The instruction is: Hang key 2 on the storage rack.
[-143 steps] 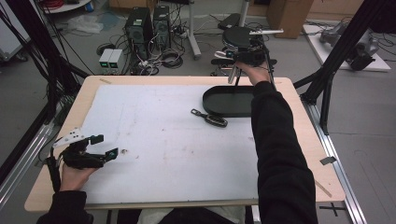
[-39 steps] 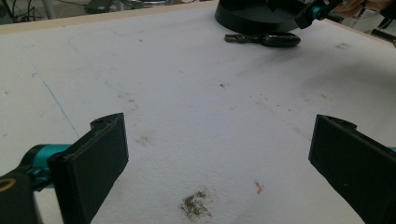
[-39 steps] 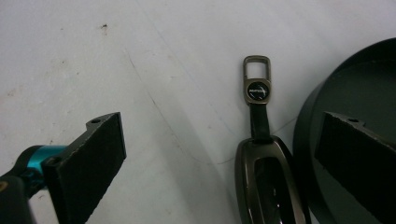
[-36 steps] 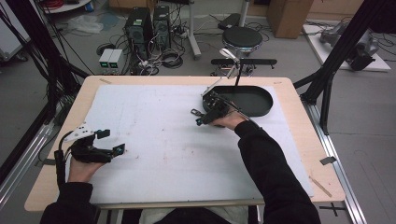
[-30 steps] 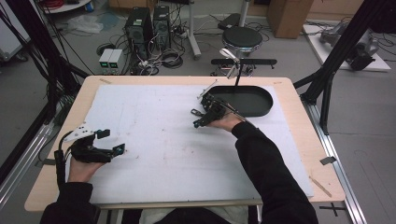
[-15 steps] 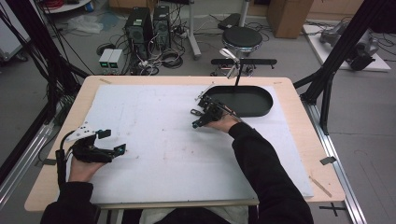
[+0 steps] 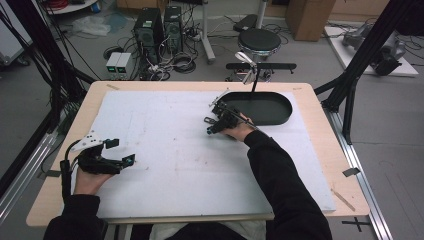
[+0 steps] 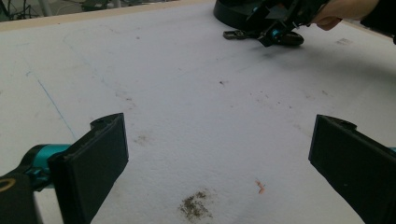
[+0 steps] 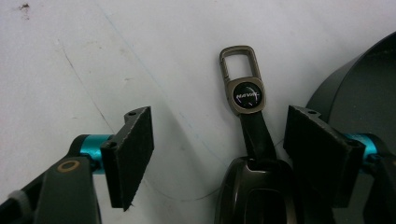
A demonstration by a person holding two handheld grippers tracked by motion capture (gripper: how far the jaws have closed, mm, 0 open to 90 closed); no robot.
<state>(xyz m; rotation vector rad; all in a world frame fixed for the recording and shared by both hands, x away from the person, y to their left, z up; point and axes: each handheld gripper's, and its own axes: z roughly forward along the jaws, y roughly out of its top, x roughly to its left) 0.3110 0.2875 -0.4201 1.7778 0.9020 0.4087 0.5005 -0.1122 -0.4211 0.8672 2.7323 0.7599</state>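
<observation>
The right hand-held gripper (image 9: pixel 218 154) stood with its jaws wide apart, one on each side of the key fob (image 9: pixel 254 191), neither pad touching it. The fob lay flat on the white mat (image 9: pixel 70 70), its dark body at the bottom edge of the right gripper view, a strap running up from it to a round badge and a metal clasp (image 9: pixel 239 63) (the badge carries lettering too small to read with certainty). The right jaw sat just beside the curved wall of the black tray (image 9: pixel 369 88). In the high view the right hand-held gripper (image 7: pixel 216 120) was low over the mat, near the tray's (image 7: pixel 280 116) left end, and the fob itself was hidden under the hand. The left hand-held gripper (image 7: pixel 120 151) was well apart from all this, near the counter's (image 7: pixel 320 150) left front corner, its jaws also spread wide with nothing between them. In the left gripper view, the left hand-held gripper (image 8: pixel 218 165) faced bare, lightly stained mat, with the fob (image 8: pixel 261 37) far off beside the tray.
</observation>
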